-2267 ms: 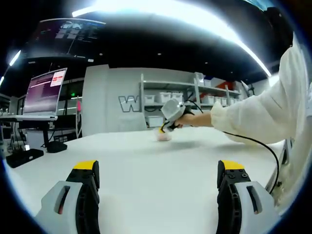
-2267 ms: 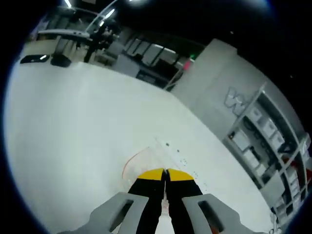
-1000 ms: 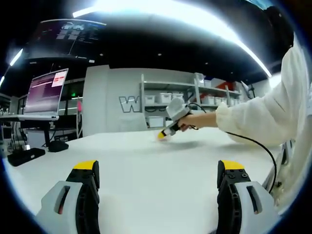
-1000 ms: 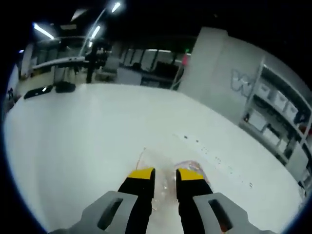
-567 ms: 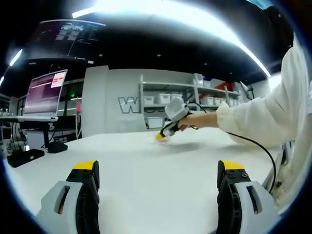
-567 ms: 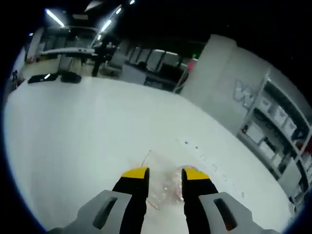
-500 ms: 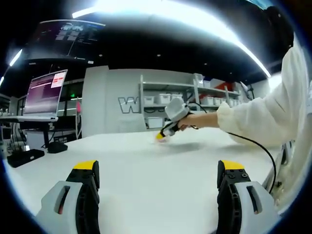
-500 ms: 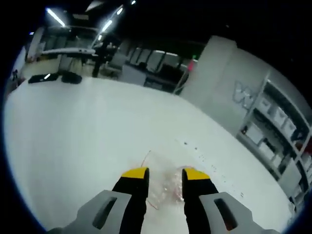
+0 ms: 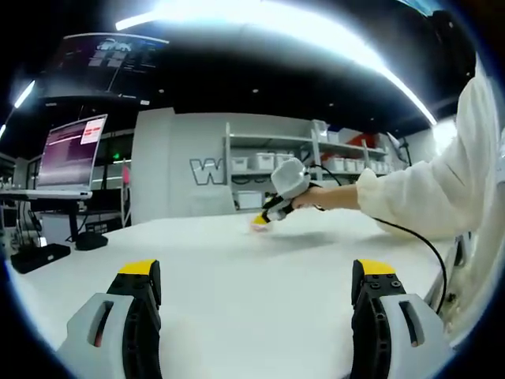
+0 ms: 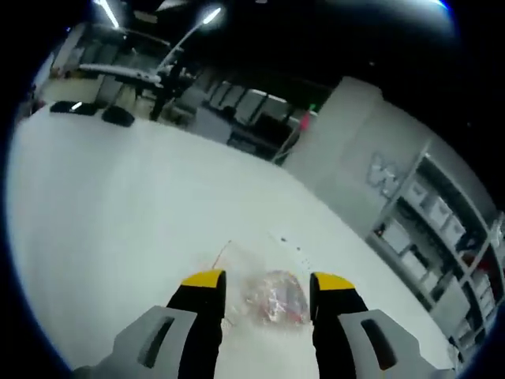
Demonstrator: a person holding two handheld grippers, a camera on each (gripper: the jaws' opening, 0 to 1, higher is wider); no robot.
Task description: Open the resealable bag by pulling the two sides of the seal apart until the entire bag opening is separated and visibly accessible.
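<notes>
The broad white tabletop (image 9: 237, 268) carries the work, and far across it, in the left gripper view, the person's white-sleeved arm (image 9: 426, 197) reaches out level from the right, the hand tipping the grey right gripper (image 9: 261, 221) nose-down toward the surface. In the right gripper view that same right gripper (image 10: 267, 283) has its yellow-tipped black fingers (image 10: 203, 280) spread apart, released and holding nothing, with the small clear resealable plastic bag (image 10: 272, 296) lying flat on the tabletop between and just beyond them — a pinkish-red content shows through the film, and a thin red seal line (image 10: 222, 253) runs off from its near-left edge. Whether the fingers touch the bag cannot be told. The left gripper (image 9: 256, 272) hangs low near the person's side, well apart from the bag, its fingers wide open and empty over bare tabletop. By the look of it the task is at its opening step — the seal appears closed and neither side of it is gripped. The next move likely calls for the right fingers to close on one lip of the seal, then for the left gripper to travel across and take the opposite lip, so the two can pull apart.
</notes>
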